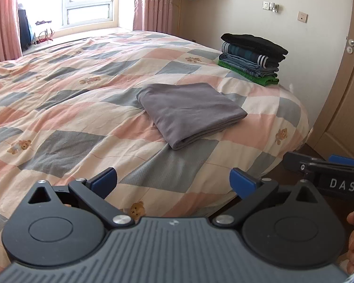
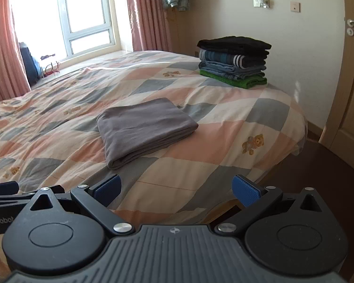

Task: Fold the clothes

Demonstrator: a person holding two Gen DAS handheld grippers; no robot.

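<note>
Showed both grippers, left gripper (image 1: 173, 181) and right gripper (image 2: 177, 187), wide open and empty near a folded grey garment (image 1: 191, 113) mid-bed (image 1: 59, 99); risked unfolding through careless lifting toward the far-right stack (image 1: 252, 57).

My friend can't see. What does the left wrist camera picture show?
A folded grey cloth lies on a checkered quilt with little bears, and nothing holds it. The left gripper is open in front. A stack of folded clothes sits at the bed's far corner.

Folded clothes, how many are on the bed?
5: a grey one lying alone mid-bed, and four stacked at the bed's far corner: black, striped, blue, green. More may hide inside.
</note>
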